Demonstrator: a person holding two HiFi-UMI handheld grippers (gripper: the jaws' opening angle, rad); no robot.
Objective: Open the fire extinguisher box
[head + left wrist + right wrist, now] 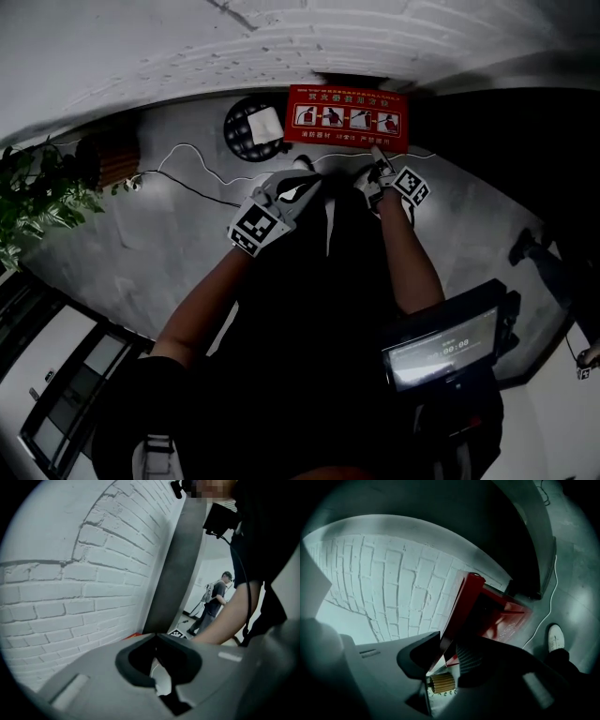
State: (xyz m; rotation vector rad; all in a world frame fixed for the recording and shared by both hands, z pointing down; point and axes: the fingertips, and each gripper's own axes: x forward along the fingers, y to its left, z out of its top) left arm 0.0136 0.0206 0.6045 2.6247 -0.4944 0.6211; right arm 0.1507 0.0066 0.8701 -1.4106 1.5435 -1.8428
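Observation:
The red fire extinguisher box (347,117) stands on the floor against the white brick wall, its lid printed with instruction pictures. My right gripper (378,176) reaches to the box's front edge. In the right gripper view the thin red lid edge (457,616) runs in between the jaws, close to both, and the ribbed pad (468,658) sits beside it without a clear press. My left gripper (292,192) hangs left of the box, apart from it. Its jaws look shut with nothing between them, pointed along the brick wall (70,588).
A round black grate (246,127) with white paper on it lies left of the box. White cable (187,155) trails over the grey floor. A plant (37,187) stands far left. My white shoe (556,637) is near the box. Another person (214,599) stands farther off.

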